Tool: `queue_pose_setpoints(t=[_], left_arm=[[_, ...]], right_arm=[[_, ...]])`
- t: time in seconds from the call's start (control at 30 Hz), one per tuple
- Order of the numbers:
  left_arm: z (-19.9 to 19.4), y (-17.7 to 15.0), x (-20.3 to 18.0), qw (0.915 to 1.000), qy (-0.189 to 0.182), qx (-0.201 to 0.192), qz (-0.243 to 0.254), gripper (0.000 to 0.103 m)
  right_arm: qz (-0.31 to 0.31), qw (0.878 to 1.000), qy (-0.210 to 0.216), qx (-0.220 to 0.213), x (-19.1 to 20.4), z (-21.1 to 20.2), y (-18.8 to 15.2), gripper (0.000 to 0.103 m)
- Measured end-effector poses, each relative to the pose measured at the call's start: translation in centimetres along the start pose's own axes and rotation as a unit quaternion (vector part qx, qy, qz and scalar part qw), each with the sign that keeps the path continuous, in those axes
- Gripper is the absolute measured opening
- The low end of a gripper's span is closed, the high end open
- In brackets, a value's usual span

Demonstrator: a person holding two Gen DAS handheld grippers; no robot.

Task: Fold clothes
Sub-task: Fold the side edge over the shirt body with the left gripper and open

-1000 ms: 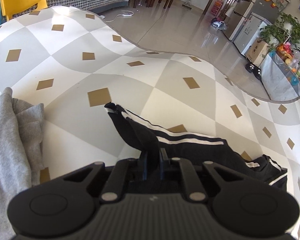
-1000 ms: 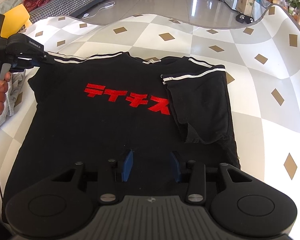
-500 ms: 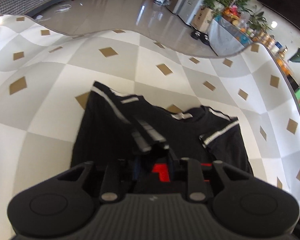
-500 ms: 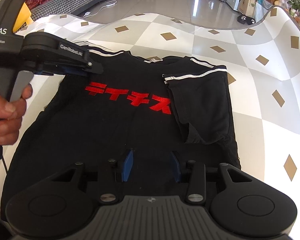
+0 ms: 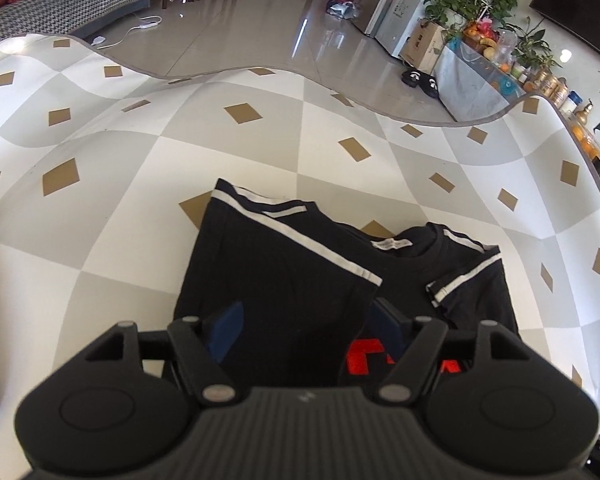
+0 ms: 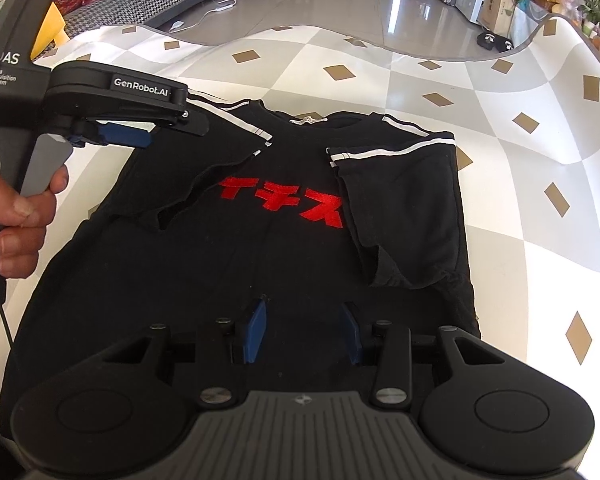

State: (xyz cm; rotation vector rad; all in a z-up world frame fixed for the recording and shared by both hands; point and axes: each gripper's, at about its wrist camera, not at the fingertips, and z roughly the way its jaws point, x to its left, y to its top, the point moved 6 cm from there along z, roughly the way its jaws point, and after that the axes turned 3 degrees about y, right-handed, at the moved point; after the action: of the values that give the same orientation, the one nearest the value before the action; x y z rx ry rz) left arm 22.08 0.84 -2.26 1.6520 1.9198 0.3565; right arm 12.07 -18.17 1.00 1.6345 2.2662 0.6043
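A: The black T-shirt [image 6: 260, 264] lies flat, chest up, on the checkered table cover [image 6: 520, 208], red lettering [image 6: 284, 200] showing. Both sleeves are turned inward over the body: the right sleeve [image 6: 404, 208] flat on the chest, the left sleeve [image 6: 204, 160] draped across the first red characters.

B: Room around it?

A: Plenty. Bare cover beyond the collar, right up to the wavy far edge [image 5: 340, 92], and a wide strip on the right side too. On the left the shirt's hem side runs close to the cover's near-left edge.

B: And the left gripper [image 5: 304, 320]?

A: Its jaws have just been opening. From its own camera they stand spread, the folded sleeve lying between the blue pads [image 5: 228, 328], which do not press on it. In the right wrist view it juts in from the left, angled down over the sleeve's shoulder end, a hand [image 6: 16, 208] wrapped round the handle with a finger on the trigger.

B: The right gripper [image 6: 304, 328]?

A: Tilted steeply down over the shirt's lower half, jaws partly spread, only flat black cloth beneath them, nothing pinched.
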Motion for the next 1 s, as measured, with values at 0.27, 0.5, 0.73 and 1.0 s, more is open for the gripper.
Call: queue_pose_setpoints(t=[0.27, 0.5, 0.73, 1.0], left_arm=[[0.9, -0.9, 0.4, 0.9987, 0.039, 0.020, 0.028, 0.076], [2.3, -2.3, 0.3, 0.9943, 0.070, 0.043, 0.068, 0.079], [3.2, -3.5, 0.2, 0.9870, 0.107, 0.045, 0.111, 0.087], [3.5, -3.4, 1.5, 0.9883, 0.120, 0.045, 0.082, 0.099]], right_arm=[[0.014, 1.000, -0.005, -0.003, -0.7, 0.0, 0.3, 0.040], [0.027, 1.000, -0.002, -0.002, -1.2, -0.1, 0.5, 0.040], [0.059, 0.998, 0.002, 0.000, -2.5, -0.1, 0.6, 0.040], [0.087, 0.996, -0.003, -0.003, -4.5, -0.6, 0.3, 0.040]])
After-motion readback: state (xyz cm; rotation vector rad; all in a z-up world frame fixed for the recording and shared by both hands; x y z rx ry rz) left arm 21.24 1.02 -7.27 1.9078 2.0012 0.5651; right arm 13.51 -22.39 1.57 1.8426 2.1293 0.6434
